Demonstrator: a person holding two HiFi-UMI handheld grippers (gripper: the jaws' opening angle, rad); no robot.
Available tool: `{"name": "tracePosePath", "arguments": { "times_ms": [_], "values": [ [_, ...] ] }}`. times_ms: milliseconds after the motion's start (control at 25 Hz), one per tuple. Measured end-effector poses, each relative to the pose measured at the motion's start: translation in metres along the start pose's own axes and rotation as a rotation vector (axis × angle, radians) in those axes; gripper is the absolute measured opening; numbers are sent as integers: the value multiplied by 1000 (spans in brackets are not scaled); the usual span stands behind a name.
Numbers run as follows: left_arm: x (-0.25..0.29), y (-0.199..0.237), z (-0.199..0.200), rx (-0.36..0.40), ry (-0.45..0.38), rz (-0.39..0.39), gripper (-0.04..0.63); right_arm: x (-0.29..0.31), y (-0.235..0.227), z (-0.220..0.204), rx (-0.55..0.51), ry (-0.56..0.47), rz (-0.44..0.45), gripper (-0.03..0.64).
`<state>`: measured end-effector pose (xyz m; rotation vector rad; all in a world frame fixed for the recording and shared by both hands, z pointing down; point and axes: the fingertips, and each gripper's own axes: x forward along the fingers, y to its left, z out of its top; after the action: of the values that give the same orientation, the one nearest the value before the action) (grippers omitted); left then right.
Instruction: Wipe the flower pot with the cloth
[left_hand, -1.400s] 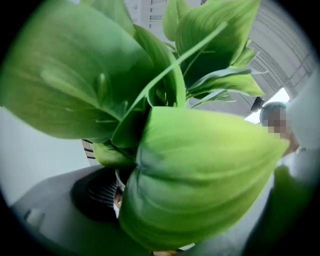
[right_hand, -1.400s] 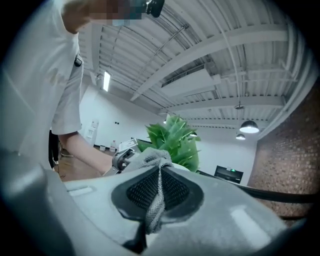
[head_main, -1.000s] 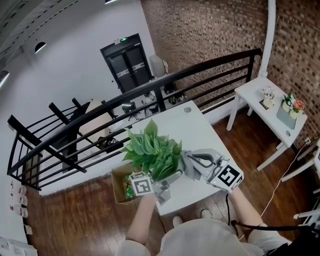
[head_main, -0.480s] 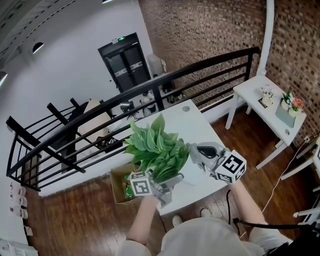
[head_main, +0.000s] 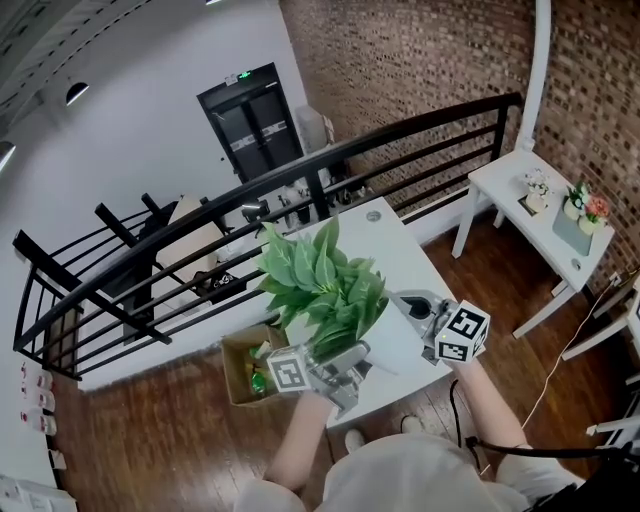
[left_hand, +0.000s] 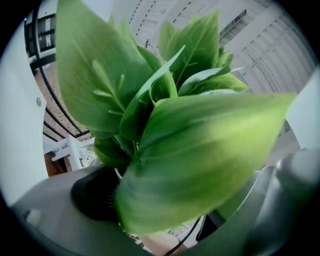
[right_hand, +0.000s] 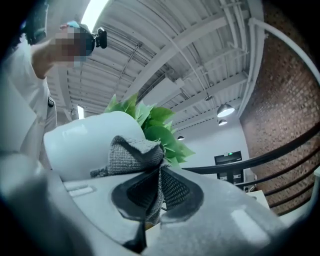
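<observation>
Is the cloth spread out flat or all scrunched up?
Scrunched up. The gray cloth is bunched into folds and pinched between the jaws of the right gripper, close to the white flower pot.

- flower pot (right_hand: 95, 142) — white, smooth, faint sheen
- cloth (right_hand: 132, 152) — grey, coarse knitted weave, matt
- leaves (left_hand: 200, 150) — green, smooth, satin
- tabletop (head_main: 405, 250) — white, smooth, matt
- floor (head_main: 150, 440) — dark wood boards, glossy
- wall (head_main: 420, 50) — rough red-brown brick
</observation>
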<state>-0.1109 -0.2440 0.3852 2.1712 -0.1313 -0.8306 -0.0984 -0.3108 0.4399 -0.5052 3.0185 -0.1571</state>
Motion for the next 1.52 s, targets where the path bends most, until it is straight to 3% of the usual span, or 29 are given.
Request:
{"name": "tracePosePath", "arguments": {
  "times_ms": [400,720,920,1160,1280,1400,1520],
  "values": [
    [18,-11,20,-99,-182,-33,540,-9,1,9,99,-166,-43,-6],
    [36,1,39,-97,-274,-14,538,-25,-5,8,118,-170,-55,-6],
    [36,12,52,-39,-330,54,538,-22,15,5,136,-168,-38,-6],
    [30,12,50,123,-299,162,538,-11,27,6,217,-136,-130,-6],
    [28,17,50,162,-294,207,538,-8,33,6,224,-111,-143,-6],
    [28,28,51,180,-294,238,538,-9,43,11,155,-109,-99,-6],
    [31,35,52,186,-294,252,537,-15,48,23,16,-98,-97,-6]
  ]
}}
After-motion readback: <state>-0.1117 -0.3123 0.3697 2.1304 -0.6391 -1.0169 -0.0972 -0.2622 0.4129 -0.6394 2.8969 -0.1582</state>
